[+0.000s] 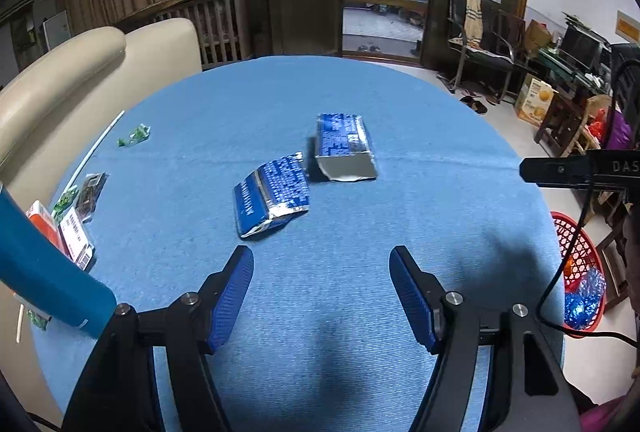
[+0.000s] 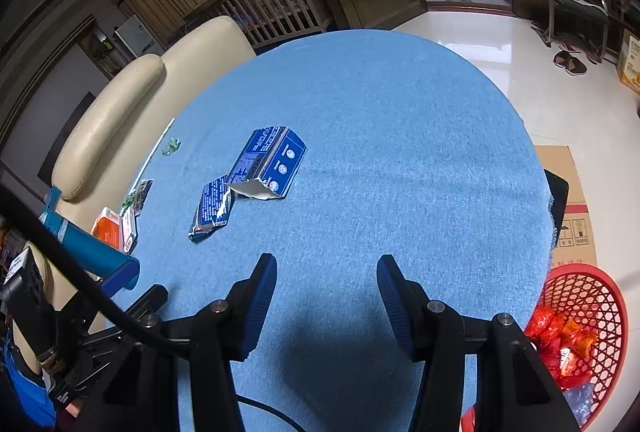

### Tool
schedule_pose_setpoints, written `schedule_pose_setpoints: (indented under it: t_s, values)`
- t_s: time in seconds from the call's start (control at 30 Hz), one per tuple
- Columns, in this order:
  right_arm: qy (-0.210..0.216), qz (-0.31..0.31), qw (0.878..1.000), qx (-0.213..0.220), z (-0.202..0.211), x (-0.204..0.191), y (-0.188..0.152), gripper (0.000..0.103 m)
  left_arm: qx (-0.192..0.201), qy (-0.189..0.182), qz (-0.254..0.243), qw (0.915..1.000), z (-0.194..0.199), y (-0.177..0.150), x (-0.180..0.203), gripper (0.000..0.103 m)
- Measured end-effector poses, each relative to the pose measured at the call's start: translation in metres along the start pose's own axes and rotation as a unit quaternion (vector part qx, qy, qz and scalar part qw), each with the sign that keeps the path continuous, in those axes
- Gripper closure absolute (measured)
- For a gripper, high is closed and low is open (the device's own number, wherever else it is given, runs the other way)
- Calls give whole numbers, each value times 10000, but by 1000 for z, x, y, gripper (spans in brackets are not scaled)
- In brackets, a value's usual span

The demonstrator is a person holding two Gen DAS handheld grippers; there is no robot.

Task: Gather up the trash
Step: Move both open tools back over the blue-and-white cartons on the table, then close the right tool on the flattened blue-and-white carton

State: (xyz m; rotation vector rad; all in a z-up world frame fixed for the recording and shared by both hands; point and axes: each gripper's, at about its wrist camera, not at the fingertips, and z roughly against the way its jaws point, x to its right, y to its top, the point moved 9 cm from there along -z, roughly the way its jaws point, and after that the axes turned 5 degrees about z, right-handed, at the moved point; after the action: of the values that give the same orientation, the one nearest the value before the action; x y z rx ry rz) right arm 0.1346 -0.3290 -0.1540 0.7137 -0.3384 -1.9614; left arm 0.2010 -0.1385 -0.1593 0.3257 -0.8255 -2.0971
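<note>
Open left gripper (image 1: 322,296) above blue tablecloth (image 1: 400,111), two blue cartons (image 1: 276,191)

My two wrist views look steeply down and forward from close above the near table (image 1: 360,91) edge; both share the blue cartons (image 2: 268,163) and red basket (image 2: 600,296).

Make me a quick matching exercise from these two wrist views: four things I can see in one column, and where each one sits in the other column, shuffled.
Things:
1. two torn blue packets
2. red mesh basket
3. small green wrapper
4. orange and white carton

Places:
A. on the floor beside the table's right edge, with wrappers inside
B. near the middle of the blue tablecloth, ahead of the tongs
C. far left on the cloth, next to a thin white straw
D. left edge of the cloth, nearest the teal tube

Pairs: 1-B, 2-A, 3-C, 4-D
</note>
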Motion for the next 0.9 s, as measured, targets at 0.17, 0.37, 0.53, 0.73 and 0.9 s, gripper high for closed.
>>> schedule_pose_setpoints:
  t_s: [0.17,0.37,0.53,0.73,0.9]
  values:
    - [54,31,10000,-7,-3,-2,1,47,-37,82,80,9999,-2,-1,-8,32]
    - [142,50,9999,32,-7,-6,11,47,-38,167,133,9998,-2,1,-13,32]
    - [160,177,9997,13,-17,-12,25,47,-94,283,268,9992,-3,1,-27,32]
    - [297,233,9993,-20,-37,-22,45,47,-155,518,514,9972,-6,0,-56,32]
    - [409,419,9981,-168,-64,-42,54,47,-192,626,593,9961,-12,9,-69,32]
